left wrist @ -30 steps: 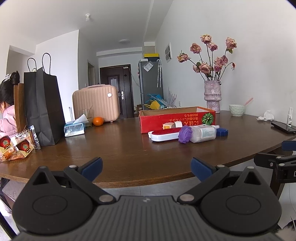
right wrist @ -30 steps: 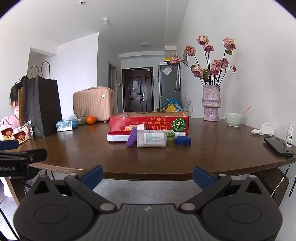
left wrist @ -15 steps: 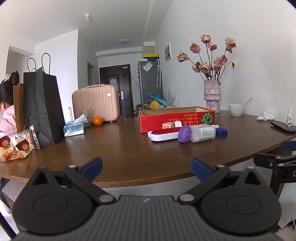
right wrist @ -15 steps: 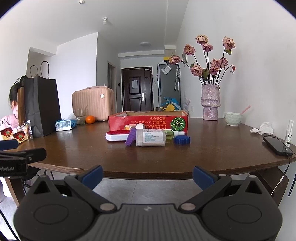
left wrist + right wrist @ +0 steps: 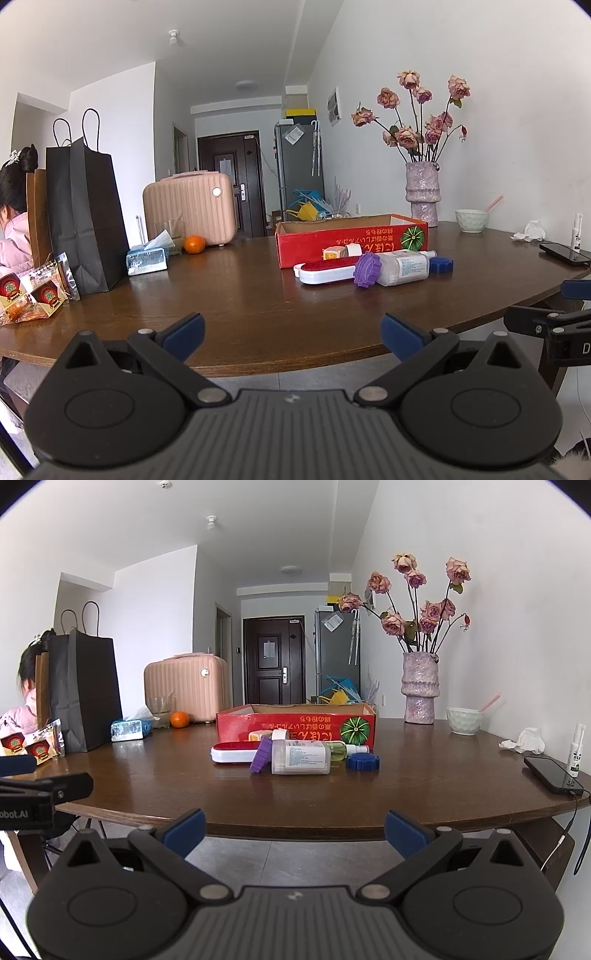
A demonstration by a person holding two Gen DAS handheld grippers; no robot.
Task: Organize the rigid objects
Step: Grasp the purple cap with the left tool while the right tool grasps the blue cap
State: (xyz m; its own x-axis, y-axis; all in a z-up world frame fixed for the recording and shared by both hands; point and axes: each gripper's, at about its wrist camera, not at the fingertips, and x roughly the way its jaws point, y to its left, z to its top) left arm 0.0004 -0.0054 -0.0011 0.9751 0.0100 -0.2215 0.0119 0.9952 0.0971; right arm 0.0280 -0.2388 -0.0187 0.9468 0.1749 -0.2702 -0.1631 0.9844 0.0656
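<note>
Both claws wait just off the near edge of the table [image 5: 424, 797], and neither one touches a thing. The left claw [image 5: 291, 334] has its blue tips spread wide with nothing between them. The right claw [image 5: 293, 825] is spread wide too, and it holds nothing.

The red box [image 5: 295, 725] sits in the middle of the table, and it is the landmark here. Its top is open. Right in front of the box lie the things to tidy. A white brush [image 5: 234, 753] with a red top lies flat, in front of the box's left end. A purple lid [image 5: 260, 760] stands on its edge just right of the brush. A clear bottle [image 5: 301, 757] lies on its side, touching the purple lid. A small green bottle [image 5: 345, 747] lies behind it, close to the box wall. A blue lid [image 5: 363, 763] lies flat in front of the box's right end. A little block [image 5: 259, 735] and a tape roll [image 5: 279, 734] sit against the box front.

Left of the box are an orange [image 5: 179, 719], a tissue pack [image 5: 127, 729], a pink case [image 5: 186, 688] and a black bag [image 5: 85, 692]. Right of the box are a vase [image 5: 420, 688] of roses, a bowl [image 5: 464, 720] and a phone [image 5: 552, 774]. A person [image 5: 14, 218] sits at the far left, behind the bag.
</note>
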